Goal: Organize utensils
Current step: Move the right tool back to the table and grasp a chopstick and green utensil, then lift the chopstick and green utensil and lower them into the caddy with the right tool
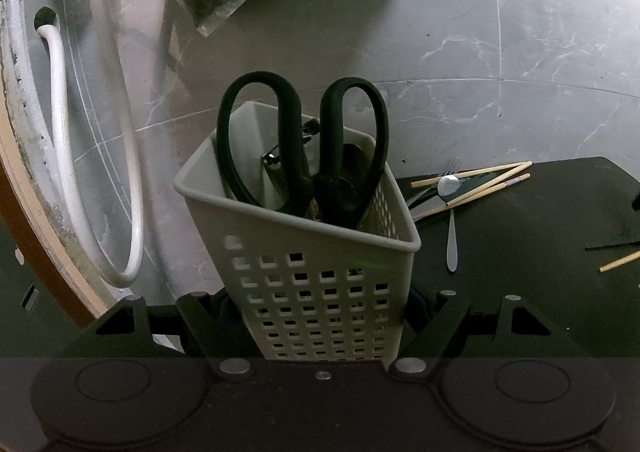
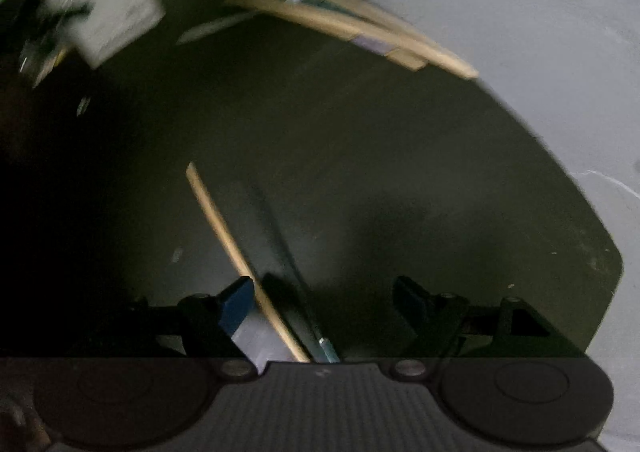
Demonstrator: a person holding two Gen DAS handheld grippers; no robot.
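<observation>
my left gripper is clamped on the lower walls of the grey perforated caddy, which sits tilted right in front of it w/ black scissors standing handles-up inside. light hollow plastic, prob flexes, so i grip low and gently. my right gripper is spread wide, nothing pinched; a single chopstick lies on the dark mat just inside its left finger, running away from me, w/ a dark flat utensil beside it, too blurry to name. stick looks thin, stiff, light, likely rolls and slips, so i'd take it mid-length, squarely across. more chopsticks plus a spoon lie heaped far ahead of the right gripper, at the mat's far edge.
</observation>
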